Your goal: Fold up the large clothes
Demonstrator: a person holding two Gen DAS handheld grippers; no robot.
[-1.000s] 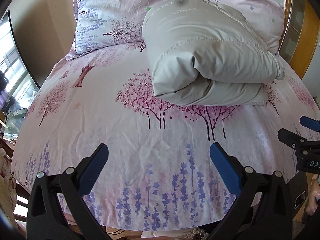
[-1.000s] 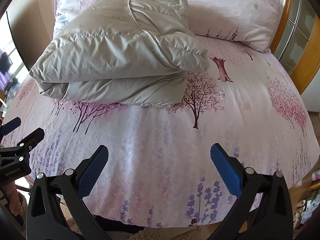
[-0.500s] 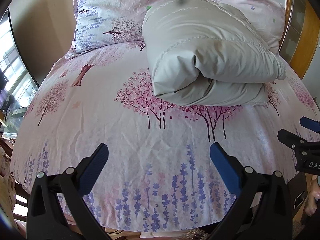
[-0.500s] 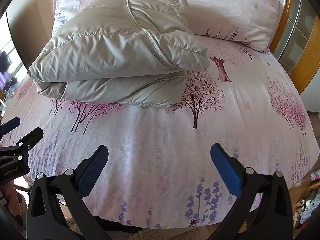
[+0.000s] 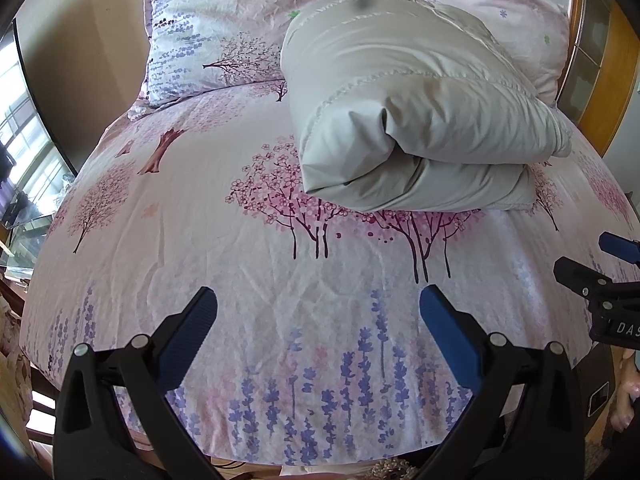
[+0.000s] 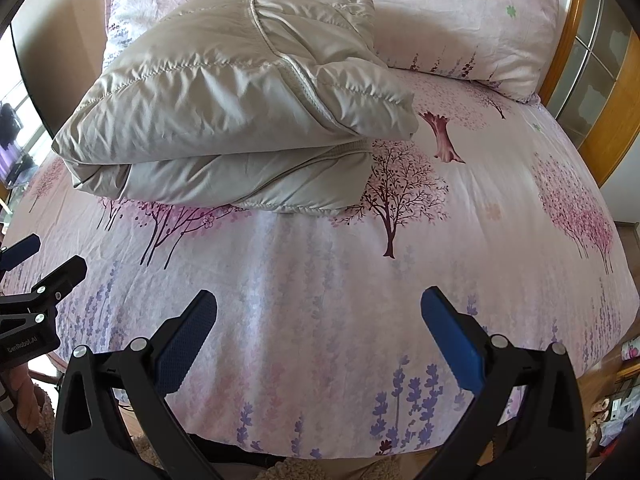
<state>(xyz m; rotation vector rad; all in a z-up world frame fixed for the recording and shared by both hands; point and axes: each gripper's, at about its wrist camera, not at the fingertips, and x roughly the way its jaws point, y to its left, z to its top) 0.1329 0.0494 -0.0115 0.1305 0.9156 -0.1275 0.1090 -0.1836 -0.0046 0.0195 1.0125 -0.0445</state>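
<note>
On the bed (image 5: 200, 216), toward the pillow end: one folded grey padded jacket (image 5: 408, 112), quilted, lying in stacked layers on the sheet. No containers visible in either view.

Count: jacket ×1; pillows ×2, a left pillow (image 5: 216, 28) and a right pillow (image 6: 460, 24), both behind the jacket, which overlaps their front edges. Grippers ×2.

Left gripper (image 5: 318, 312): blue-padded fingers spread wide, nothing between them, above the sheet's lavender-print border, well short of the jacket. Right gripper (image 6: 319, 312): fingers likewise spread apart, holding nothing, over the near edge of the bed. Each gripper shows at the edge of the other's view; they sit side by side, apart.

Surface: pink sheet printed with trees and purple lavender, lightly creased, covering the whole bed. Room: wooden headboard (image 6: 560, 40) with glass-paned panels on the right; beige wall (image 5: 80, 64) and bright window on the left.
</note>
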